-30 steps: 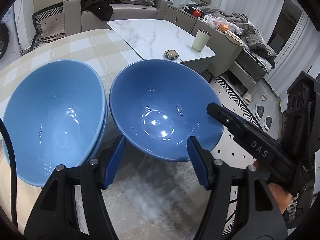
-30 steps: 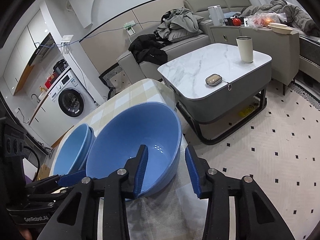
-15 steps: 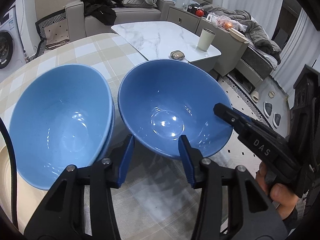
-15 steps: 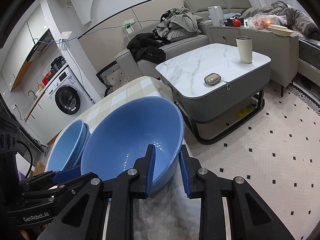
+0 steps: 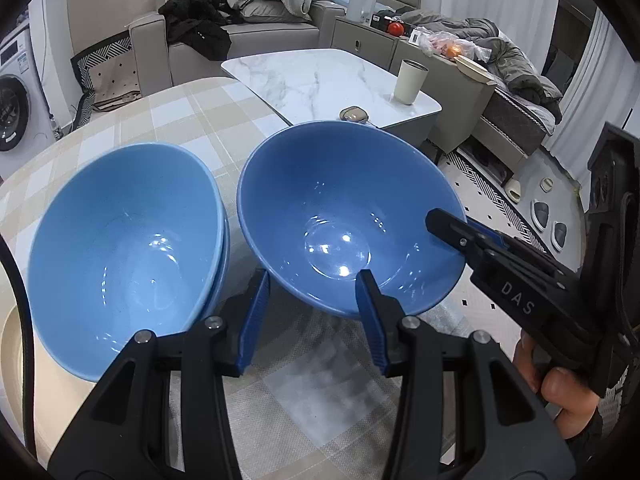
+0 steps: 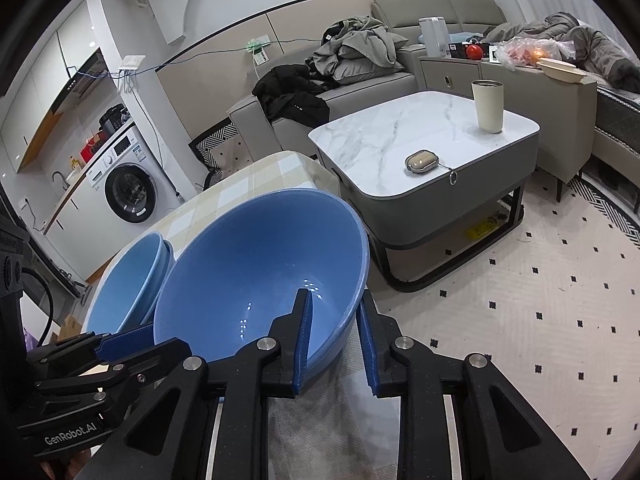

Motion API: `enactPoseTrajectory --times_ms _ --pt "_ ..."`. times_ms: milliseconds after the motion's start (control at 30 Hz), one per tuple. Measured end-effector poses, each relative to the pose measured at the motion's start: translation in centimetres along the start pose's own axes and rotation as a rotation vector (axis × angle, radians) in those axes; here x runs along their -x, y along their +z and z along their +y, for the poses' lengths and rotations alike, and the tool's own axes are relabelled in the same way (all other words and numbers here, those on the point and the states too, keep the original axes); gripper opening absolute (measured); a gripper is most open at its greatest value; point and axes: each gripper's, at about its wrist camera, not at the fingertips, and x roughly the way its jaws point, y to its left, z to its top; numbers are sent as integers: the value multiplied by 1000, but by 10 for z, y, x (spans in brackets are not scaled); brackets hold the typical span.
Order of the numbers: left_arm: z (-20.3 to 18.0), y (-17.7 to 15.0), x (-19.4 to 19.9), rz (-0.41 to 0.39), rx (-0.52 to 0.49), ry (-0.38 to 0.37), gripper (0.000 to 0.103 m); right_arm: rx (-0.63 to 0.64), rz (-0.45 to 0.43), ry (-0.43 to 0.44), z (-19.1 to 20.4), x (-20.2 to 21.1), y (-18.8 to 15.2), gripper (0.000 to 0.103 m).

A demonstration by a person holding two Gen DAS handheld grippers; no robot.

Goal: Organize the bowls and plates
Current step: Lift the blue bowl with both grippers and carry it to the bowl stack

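A darker blue bowl point(image 5: 344, 216) stands near the right edge of the checked table point(image 5: 192, 116). A stack of lighter blue bowls point(image 5: 124, 236) stands just left of it. My right gripper point(image 6: 334, 306) is shut on the darker bowl's point(image 6: 260, 268) right rim, one finger inside and one outside; it shows in the left wrist view point(image 5: 460, 224). My left gripper point(image 5: 312, 280) straddles the same bowl's near rim, jaws partly closed with a gap still showing. The stack also shows in the right wrist view point(image 6: 128, 280).
A marble coffee table point(image 5: 320, 80) with a cream cup point(image 5: 409, 82) and a small case point(image 5: 352, 114) stands beyond the table's edge. A sofa with clothes point(image 5: 248, 12) is behind. A pale plate rim point(image 5: 12, 356) shows at the far left.
Both grippers have narrowed on the darker bowl's rim. The right one went from open around the rim to clamped on it. The left camera has drawn back and risen a little.
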Motion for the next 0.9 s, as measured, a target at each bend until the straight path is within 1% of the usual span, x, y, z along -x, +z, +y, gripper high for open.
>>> enactPoseTrajectory --times_ms 467,633,900 --pt "-5 0 36 -51 -19 2 42 24 -61 9 6 27 6 24" --pt "-4 0 52 -70 -23 5 42 36 -86 23 13 42 8 24" --pt "-6 -1 83 -112 -29 2 42 62 -152 30 26 71 13 24"
